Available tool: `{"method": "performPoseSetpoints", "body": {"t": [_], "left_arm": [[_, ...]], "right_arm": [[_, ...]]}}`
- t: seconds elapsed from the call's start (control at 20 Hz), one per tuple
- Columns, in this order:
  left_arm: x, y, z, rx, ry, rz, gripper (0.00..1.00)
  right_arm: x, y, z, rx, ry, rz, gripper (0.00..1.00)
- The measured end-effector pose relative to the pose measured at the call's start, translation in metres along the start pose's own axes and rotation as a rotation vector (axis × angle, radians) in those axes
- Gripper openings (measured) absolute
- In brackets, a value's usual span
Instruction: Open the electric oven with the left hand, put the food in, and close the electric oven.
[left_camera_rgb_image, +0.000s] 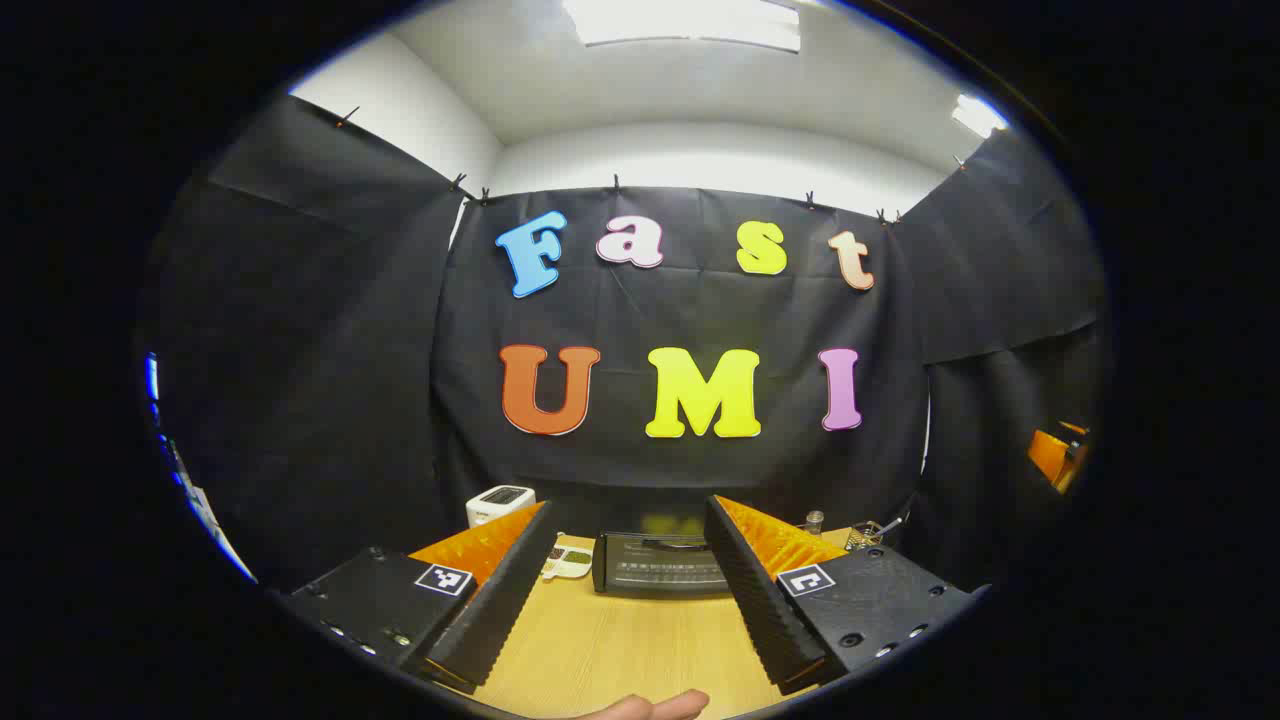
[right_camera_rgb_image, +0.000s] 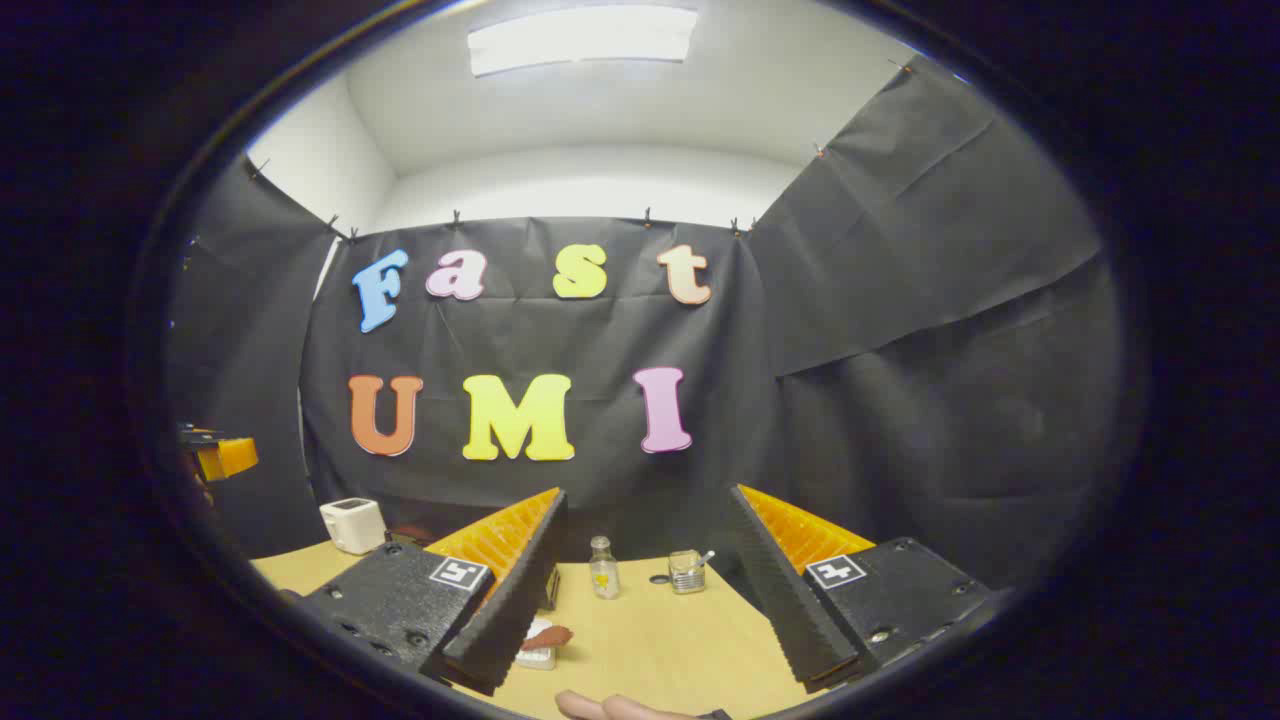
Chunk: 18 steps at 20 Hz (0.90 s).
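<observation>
Wooden table (left_camera_rgb_image: 620, 640) under black-draped booth

A pale wooden tabletop (right_camera_rgb_image: 670, 640) carries a small white boxy toaster (right_camera_rgb_image: 352, 524) at the back left — well apart from a clear glass bottle with a yellow mark (right_camera_rgb_image: 603, 567) and, just beside it, a small glass jar with a spoon handle (right_camera_rgb_image: 686, 570). Black cloth walls (right_camera_rgb_image: 900, 330) behind; white ceiling with a bright light panel (right_camera_rgb_image: 583, 38).
</observation>
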<state>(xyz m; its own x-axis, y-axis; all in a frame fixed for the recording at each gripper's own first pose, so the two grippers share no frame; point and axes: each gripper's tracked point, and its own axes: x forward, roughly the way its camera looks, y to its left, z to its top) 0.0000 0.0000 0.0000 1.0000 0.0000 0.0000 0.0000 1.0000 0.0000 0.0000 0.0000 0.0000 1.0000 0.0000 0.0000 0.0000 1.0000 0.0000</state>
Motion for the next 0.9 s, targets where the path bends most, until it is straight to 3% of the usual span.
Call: {"method": "performPoseSetpoints", "body": {"t": [0.15,0.2,0.4,0.9], "left_arm": [[0.000,-0.011,-0.002,0.015,0.004,-0.035,0.95],[0.001,-0.014,-0.004,0.025,0.008,-0.042,0.95],[0.003,-0.022,-0.007,0.034,0.014,-0.055,0.95],[0.052,-0.047,-0.026,-0.041,0.042,-0.111,0.95]], "right_arm": [[0.002,0.002,0.004,0.008,0.001,0.011,1.00],[0.004,0.001,0.004,0.006,-0.002,0.011,0.96],[0.007,0.007,0.005,0.005,-0.004,0.032,0.96],[0.030,0.015,0.000,0.027,-0.028,0.069,0.96]]}}
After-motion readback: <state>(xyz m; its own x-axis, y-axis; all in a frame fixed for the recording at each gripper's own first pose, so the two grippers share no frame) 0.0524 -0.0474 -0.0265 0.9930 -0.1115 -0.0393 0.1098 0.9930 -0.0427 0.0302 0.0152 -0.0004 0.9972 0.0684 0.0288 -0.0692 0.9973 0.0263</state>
